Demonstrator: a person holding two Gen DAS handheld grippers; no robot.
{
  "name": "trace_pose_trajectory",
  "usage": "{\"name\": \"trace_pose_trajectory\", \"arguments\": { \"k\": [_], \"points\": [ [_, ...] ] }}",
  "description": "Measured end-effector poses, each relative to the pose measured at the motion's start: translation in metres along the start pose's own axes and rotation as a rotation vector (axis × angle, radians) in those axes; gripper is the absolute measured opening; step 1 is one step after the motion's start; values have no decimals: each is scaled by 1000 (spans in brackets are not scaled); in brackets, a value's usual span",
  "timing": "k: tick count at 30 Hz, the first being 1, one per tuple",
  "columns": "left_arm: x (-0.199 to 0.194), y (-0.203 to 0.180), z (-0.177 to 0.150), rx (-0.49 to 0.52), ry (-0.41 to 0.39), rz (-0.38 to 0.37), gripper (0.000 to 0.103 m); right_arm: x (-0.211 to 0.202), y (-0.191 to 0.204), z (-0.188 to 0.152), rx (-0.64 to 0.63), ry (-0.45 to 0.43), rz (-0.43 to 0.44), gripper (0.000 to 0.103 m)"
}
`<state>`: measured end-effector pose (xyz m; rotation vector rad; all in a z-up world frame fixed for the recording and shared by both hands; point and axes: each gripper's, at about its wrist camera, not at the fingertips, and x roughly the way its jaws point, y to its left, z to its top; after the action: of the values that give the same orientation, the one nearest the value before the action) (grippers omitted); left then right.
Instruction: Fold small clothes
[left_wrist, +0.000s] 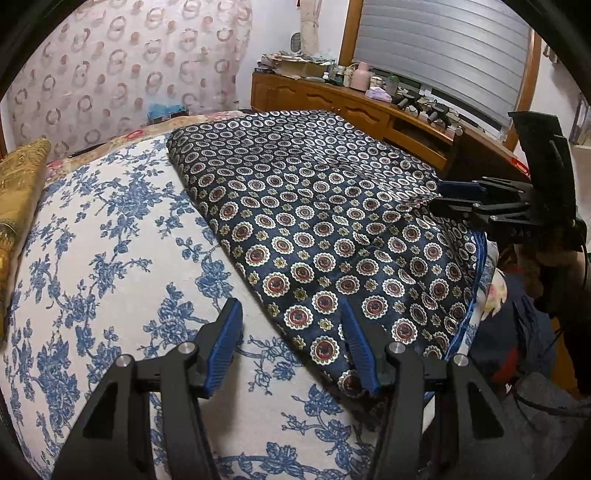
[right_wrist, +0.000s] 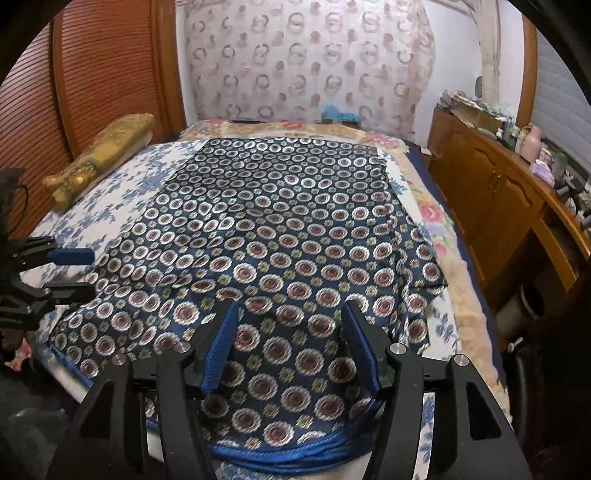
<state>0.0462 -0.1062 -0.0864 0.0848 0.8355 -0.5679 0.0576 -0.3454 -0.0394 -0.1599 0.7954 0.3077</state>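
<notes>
A: Where's the garment?

B: Spread flat on the blue-flowered sheet, its long axis running from the blue-piped near hem toward the curtain.

A: And the jaws?

B: Both stand apart, gripping nothing. The right gripper hovers over the garment's near end, cloth lying straight ahead. The left gripper straddles the garment's left edge, one finger over bare sheet.

A: Which is nearer?

B: I'd judge the right sits squarely over the hem; the left only reaches the side edge.

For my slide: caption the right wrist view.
Open right gripper hovers over patterned navy garment spread on bed.
</notes>
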Motion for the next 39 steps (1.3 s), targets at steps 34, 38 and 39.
{"name": "trace_pose_trajectory", "arguments": {
  "k": [34,38,39],
  "points": [
    [-29,1,68,4,-155,-75,1,-39,62,-11,-116,-38,90,67],
    [-20,5,79,-7,-159,-54,1,-49,67,-8,-134,-57,93,67],
    [-18,8,82,-11,-159,-47,1,-51,67,-7,-136,-60,93,67]
  ]
}}
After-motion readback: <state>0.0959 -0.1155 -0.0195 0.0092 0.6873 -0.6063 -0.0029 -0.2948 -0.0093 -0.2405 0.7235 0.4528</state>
